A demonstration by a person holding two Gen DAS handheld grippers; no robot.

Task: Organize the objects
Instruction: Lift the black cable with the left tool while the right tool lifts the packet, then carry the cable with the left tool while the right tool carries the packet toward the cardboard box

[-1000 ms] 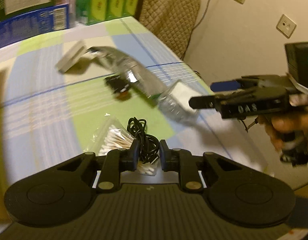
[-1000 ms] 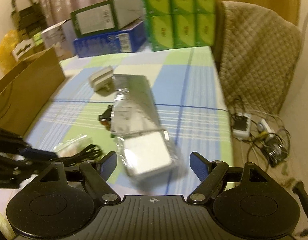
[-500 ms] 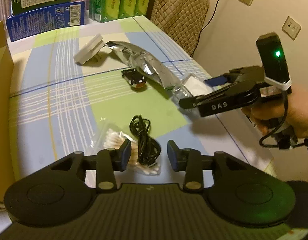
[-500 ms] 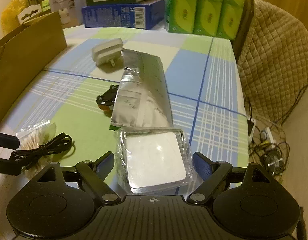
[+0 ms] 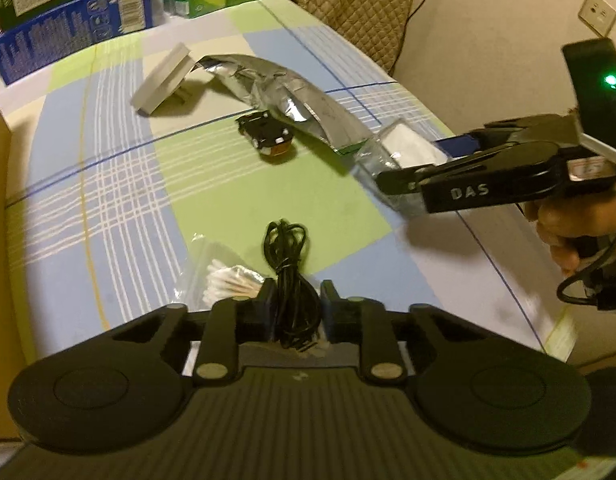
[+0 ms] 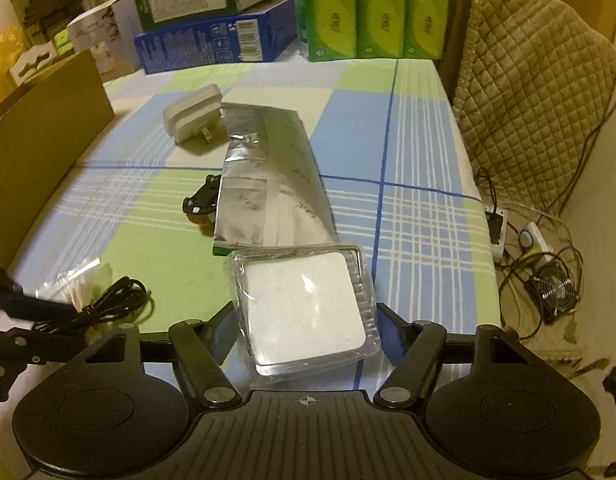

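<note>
On the checked tablecloth [image 5: 107,184] lies a coiled black cable [image 5: 285,248], and my left gripper [image 5: 296,306] is shut on its near end. The cable [image 6: 103,300] rests partly on a clear bag of cotton swabs [image 5: 223,276]. A clear plastic box [image 6: 303,308] with a white pad inside sits on the table near the right edge. My right gripper [image 6: 305,316] stands open around it, one finger close to each side. The left wrist view shows that gripper [image 5: 412,162], held by a hand, with the box [image 5: 404,148] between its fingers.
A silver foil pouch [image 6: 267,184] lies beyond the box, a small black toy car [image 5: 265,136] beside it and a white plug adapter [image 6: 191,114] further back. A cardboard box [image 6: 39,132] stands left. Blue carton [image 5: 71,28], green tissue packs [image 6: 372,16] and a quilted chair [image 6: 524,80] line the far side.
My left gripper moved forward over the cable and its fingers closed in on it. My right gripper advanced so the clear box now sits deep between its fingers.
</note>
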